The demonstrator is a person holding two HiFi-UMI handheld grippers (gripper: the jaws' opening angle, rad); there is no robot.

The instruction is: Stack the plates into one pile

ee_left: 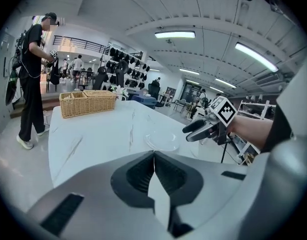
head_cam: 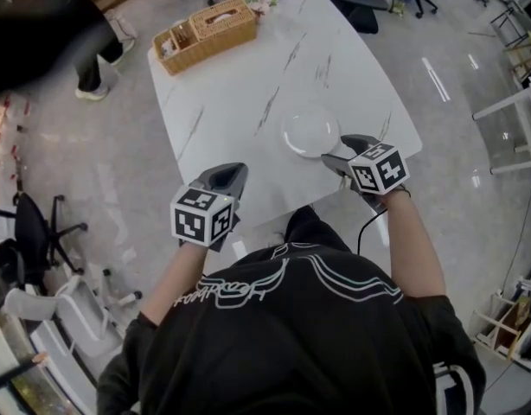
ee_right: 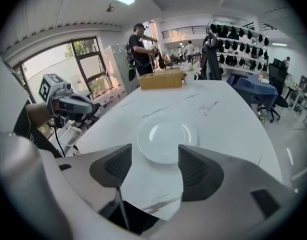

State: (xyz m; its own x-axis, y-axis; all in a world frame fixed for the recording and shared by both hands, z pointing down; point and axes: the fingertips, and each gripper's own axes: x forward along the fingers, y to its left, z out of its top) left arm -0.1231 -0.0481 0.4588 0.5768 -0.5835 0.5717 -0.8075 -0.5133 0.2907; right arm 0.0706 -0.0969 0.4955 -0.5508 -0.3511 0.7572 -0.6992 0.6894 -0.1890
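only one pile of plates (head_cam: 310, 131) shows on the white marbled desk (head_cam: 239, 93), so the stacking looks done; its count i cannot tell. just beside the pile the right hand-held gripper (ee_right: 154, 169) is spread and empty. the left hand-held gripper (ee_left: 153, 156), well apart from the pile, is pressed together on nothing. far beyond the pile are a wicker basket (head_cam: 205, 33) and a person (head_cam: 41, 33) on grey floor (head_cam: 75, 162).

Head view overhead; gripper views share table (head_cam: 248, 85)

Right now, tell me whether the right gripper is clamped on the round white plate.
No, the right gripper is open, its pads off the round white plate.
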